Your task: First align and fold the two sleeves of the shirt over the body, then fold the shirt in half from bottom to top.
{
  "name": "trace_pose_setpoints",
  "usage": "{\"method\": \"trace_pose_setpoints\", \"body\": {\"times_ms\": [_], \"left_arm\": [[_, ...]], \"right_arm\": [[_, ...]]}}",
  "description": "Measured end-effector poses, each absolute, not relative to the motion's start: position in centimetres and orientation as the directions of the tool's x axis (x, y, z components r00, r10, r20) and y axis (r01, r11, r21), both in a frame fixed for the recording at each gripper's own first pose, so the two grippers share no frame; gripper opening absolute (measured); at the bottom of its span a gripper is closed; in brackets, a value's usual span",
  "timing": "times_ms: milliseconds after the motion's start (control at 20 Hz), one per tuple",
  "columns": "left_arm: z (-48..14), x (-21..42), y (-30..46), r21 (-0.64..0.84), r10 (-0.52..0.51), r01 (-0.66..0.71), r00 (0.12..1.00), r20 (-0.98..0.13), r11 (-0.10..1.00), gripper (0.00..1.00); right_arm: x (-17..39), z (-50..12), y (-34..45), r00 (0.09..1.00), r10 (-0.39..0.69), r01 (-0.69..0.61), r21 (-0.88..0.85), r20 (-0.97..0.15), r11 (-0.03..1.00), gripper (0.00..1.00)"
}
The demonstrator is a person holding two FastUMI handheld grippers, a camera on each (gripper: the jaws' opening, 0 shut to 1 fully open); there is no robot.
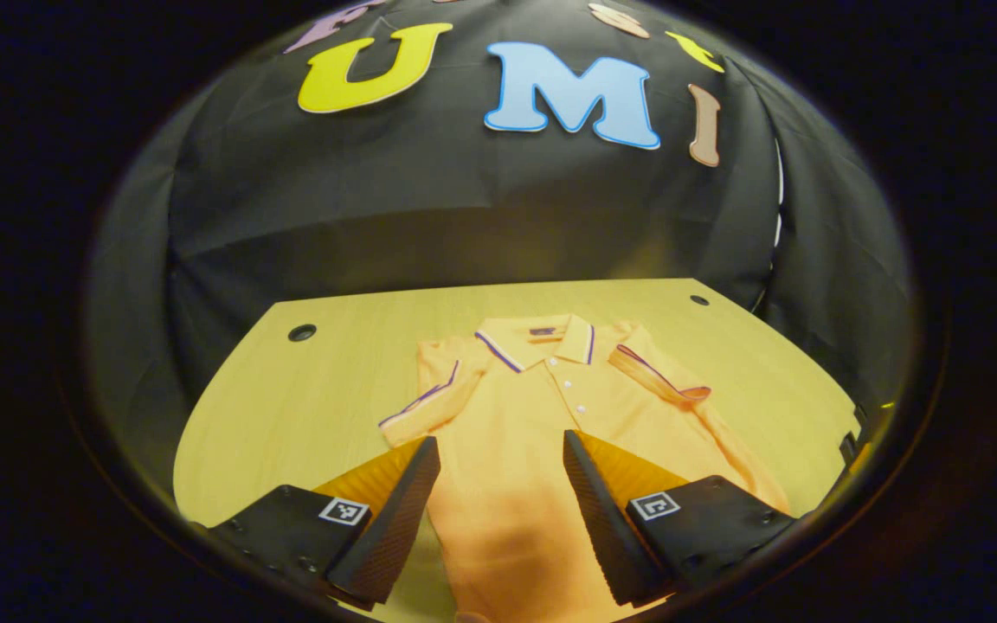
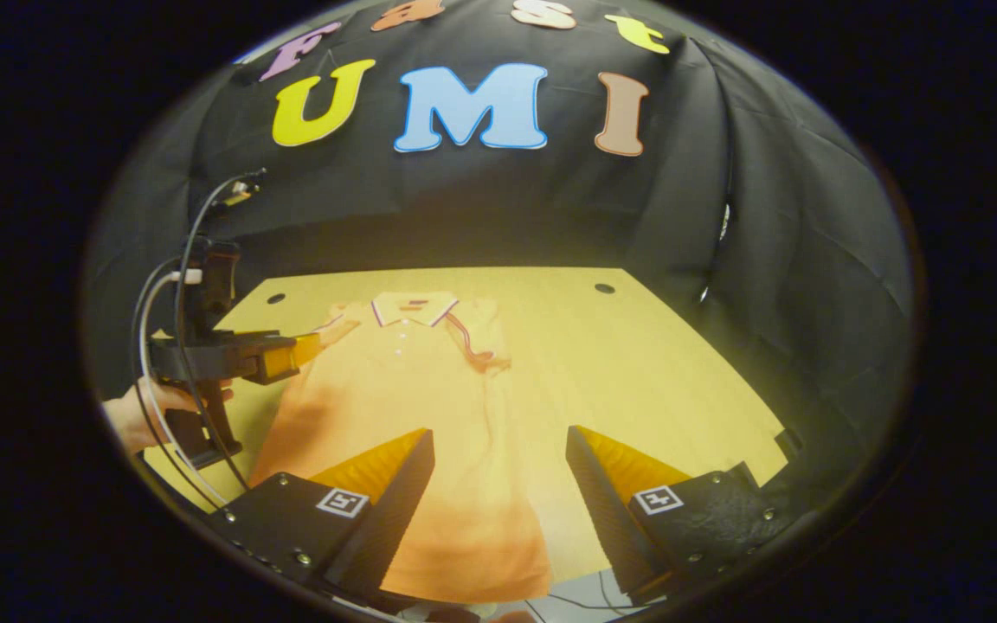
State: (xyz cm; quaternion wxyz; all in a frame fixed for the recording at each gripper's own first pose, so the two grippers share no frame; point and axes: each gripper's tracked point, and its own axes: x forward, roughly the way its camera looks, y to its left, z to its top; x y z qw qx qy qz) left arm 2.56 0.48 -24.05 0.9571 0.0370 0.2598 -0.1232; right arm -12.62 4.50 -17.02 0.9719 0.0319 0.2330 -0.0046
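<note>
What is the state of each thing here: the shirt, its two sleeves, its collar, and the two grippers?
Shirt: lying flat on the table, front up, not folded.
Sleeves: spread out to the sides, not yet over the body.
Collar: at the far end, lying flat.
Left gripper: fingers open, holding nothing.
Right gripper: fingers open, holding nothing.

A pale wooden table [image 1: 308,398] with round cable holes [image 1: 301,332] stands against the black cloth wall [image 1: 429,208].

Orange shirt [image 1: 524,450] with purple-and-white striped trim on collar [image 1: 537,340] and cuffs, lying mid-frame on a pale yellow wood-grain table [image 1: 291,407]
</note>
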Motion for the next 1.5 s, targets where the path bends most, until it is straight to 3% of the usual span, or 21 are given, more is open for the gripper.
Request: {"method": "trace_pose_setpoints", "body": {"times_ms": [350, 850, 1200, 1500], "left_arm": [[-27.0, -9.4, 2.3, -0.015, -0.203, 0.237, 0.795, -0.571, 0.971, 0.95], [-30.3, -20.1, 4.8, -0.014, -0.185, 0.226, 0.759, -0.624, 0.974, 0.94], [-32.8, -24.4, 4.2, -0.037, -0.191, 0.22, 0.738, -0.647, 0.975, 0.94], [-34.0, -24.1, 3.7, 0.004, -0.164, 0.218, 0.745, -0.646, 0.976, 0.95]], "right_arm": [[-17.1, -24.1, 4.8, 0.825, 0.067, -0.029, 0.077, -0.561, 0.997, 0.96], [-20.4, -30.1, 3.6, 0.766, 0.063, -0.031, 0.061, -0.64, 0.998, 0.96], [-20.5, -32.2, 3.9, 0.745, 0.106, -0.057, 0.095, -0.659, 0.994, 0.96], [-20.5, -32.4, 5.0, 0.751, 0.142, -0.095, 0.107, -0.644, 0.99, 0.96]]}}
